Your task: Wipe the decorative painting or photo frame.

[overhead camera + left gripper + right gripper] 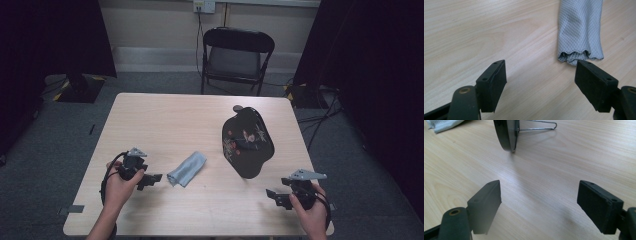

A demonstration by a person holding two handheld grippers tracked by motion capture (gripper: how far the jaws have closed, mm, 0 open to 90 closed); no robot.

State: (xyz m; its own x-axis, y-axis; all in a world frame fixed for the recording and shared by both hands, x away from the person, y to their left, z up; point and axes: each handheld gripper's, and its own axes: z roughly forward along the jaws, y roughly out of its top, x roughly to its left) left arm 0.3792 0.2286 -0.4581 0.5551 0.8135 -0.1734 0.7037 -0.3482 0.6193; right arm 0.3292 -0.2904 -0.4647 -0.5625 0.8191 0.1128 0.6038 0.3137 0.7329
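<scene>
The left gripper [150, 179], a black two-jaw tool held in the person's left hand [120, 184], is hovering low over the near left part of the table with its jaws spread wide and nothing between them. In the left gripper view the two black pads [495, 83] are framing bare wood, and the near folded end of a small pale grey-blue woven cloth [580, 32] is lying just beyond the right-hand pad, close but not touching it. From the high view that cloth [187, 169] is resting rumpled and flat on the light wooden table [165, 120], just beside the left gripper and between the two hands.

The right gripper [274, 196], held in the person's right hand [311, 210] at the near right edge, is also standing fully open and holding nothing. In the right gripper view the dark round edge of a black oval mirror with a floral back [506, 135] and its thin wire stand [539, 126] are showing ahead, well apart from the jaws. In the high view the mirror [247, 142] is propped upright right of centre.

Judging from this, the work is at its very beginning: the cloth is not yet picked up and the mirror is untouched. The left gripper is lining up on the cloth; closing on it and everything afterwards is left to do
</scene>
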